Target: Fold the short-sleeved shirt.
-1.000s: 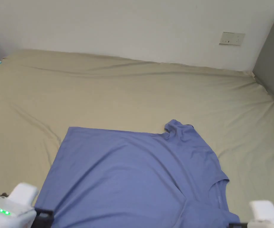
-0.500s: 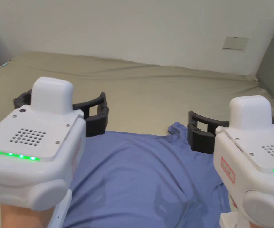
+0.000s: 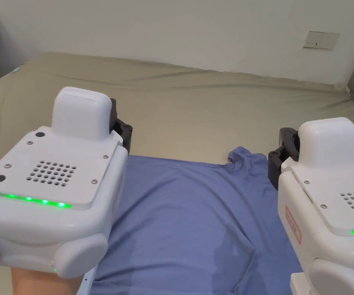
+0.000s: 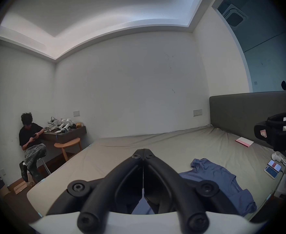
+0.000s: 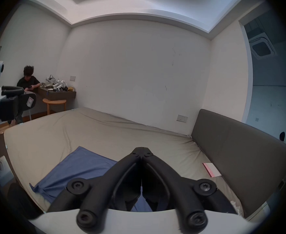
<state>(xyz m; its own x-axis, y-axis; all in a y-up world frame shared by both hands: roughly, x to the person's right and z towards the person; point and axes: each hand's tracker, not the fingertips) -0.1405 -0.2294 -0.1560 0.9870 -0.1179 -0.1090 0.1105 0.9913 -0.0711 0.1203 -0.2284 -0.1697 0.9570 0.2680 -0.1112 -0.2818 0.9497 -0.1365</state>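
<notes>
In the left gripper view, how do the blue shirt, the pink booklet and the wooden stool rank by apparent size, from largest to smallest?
1. Blue shirt, clearly the largest.
2. and 3. Wooden stool and pink booklet: the stool looks somewhat larger, but they lie at different distances from the camera, so this order is unsure.

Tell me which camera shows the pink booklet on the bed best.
The left gripper view: the pink booklet lies whole on the sheet by the headboard. The right gripper view shows it too, more edge-on, near the headboard.
</notes>
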